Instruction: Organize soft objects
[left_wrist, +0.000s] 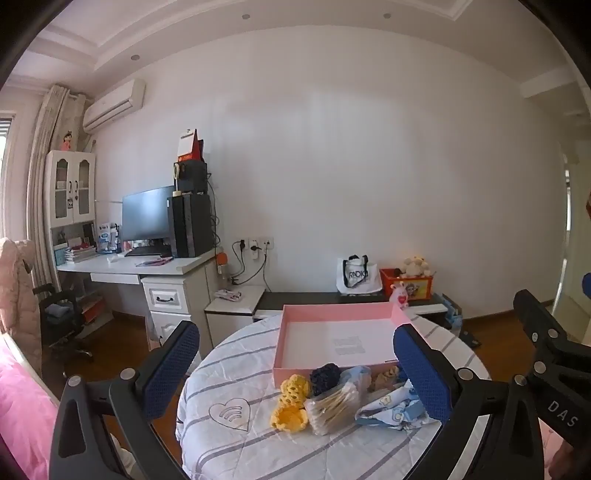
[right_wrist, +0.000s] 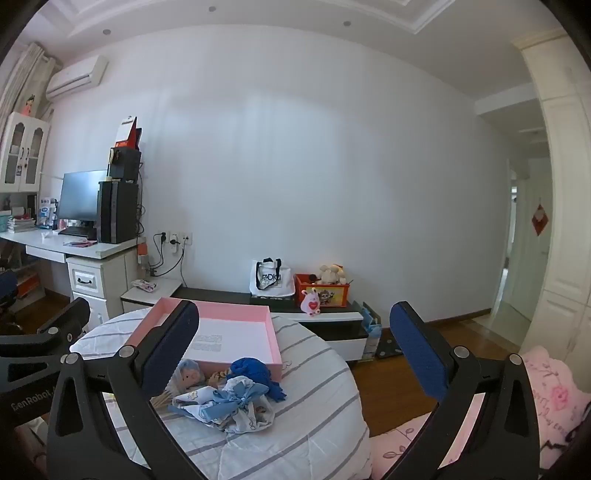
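We see the pink box lying open and empty on the table, its long side running across our view. The soft toys are heaped just before the box. Our left gripper and right gripper gape wide, grasping nothing.

A white computer desk stands against the left part of a plain white wall, carrying a dark monitor and a black computer tower, with an air conditioner mounted high above. A tall white cabinet with glass doors stands at the desk's far left end. Along the wall's foot runs a low dark bench holding a white tote bag beside an orange box topped with plush toys.
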